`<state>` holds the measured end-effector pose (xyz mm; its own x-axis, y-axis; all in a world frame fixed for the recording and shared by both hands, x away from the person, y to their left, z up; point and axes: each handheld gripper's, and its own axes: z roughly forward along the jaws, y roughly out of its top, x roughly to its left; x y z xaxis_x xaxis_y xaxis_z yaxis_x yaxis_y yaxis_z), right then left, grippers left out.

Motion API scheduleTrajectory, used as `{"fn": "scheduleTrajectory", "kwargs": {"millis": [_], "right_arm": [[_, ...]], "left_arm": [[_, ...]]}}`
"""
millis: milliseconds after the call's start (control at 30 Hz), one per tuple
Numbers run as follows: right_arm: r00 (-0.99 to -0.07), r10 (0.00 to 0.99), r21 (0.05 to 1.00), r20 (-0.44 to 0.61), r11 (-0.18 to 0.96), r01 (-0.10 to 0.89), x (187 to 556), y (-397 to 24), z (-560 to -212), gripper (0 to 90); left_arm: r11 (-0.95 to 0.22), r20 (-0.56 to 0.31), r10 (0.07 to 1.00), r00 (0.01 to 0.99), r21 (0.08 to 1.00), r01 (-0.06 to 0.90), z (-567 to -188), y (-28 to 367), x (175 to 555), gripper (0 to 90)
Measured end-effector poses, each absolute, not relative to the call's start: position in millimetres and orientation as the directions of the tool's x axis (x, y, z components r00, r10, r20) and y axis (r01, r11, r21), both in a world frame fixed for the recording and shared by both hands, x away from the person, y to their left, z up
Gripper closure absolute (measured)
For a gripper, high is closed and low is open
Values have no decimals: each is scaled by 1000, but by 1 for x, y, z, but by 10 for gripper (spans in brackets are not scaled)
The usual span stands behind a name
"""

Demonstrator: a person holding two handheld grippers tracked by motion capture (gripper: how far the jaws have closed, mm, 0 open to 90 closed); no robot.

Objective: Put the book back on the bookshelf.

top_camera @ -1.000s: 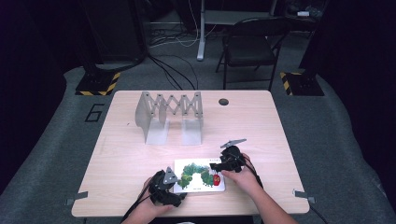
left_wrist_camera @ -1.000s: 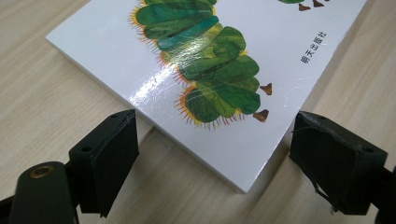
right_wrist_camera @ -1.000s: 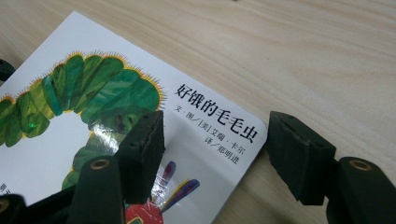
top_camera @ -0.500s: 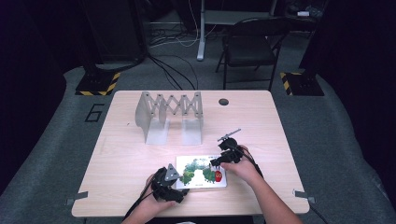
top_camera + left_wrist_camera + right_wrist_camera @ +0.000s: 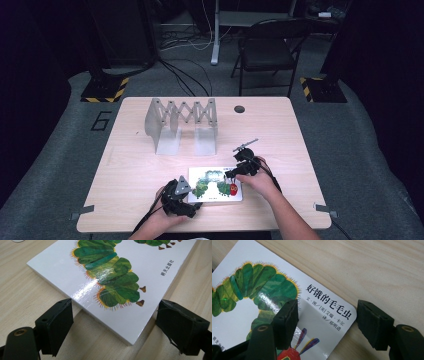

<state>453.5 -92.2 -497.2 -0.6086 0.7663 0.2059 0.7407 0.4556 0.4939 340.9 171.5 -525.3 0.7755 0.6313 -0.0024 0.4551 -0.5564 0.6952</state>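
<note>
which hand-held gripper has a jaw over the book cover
The right hand-held gripper: one jaw sits over the book by its title corner, the other over bare table. The left hand-held gripper straddles a corner, both jaws off the cover.

A book (image 5: 216, 185) lies flat on the desk (image 5: 135, 165) near its front edge. The left claw (image 5: 192, 204) sits at the book's near left corner, the right claw (image 5: 231, 175) over its right end. A folding rack (image 5: 181, 122) stands farther back, behind the book; a chair (image 5: 265, 52) stands on the floor beyond the desk.
</note>
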Motion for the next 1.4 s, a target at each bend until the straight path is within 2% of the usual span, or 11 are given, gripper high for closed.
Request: {"fn": "scheduleTrajectory", "kwargs": {"millis": [133,300,700,1000,1400], "right_arm": [[-618,760,481,201,473,738,450,-92,-496,350],[-627,752,482,205,480,733,447,-93,-495,363],[-592,769,496,241,427,756,445,-94,-488,387],[-601,775,509,197,443,738,440,-90,-481,387],[-593,774,525,222,418,742,438,-93,-471,401]], "left_arm": [[-561,0,629,778,692,454,-527,170,340,81],[-554,9,643,766,696,457,-528,170,339,58],[-558,3,649,760,681,474,-528,167,336,2],[-549,9,665,746,683,481,-528,166,335,2],[-528,4,689,725,687,498,-529,164,334,0]]}}
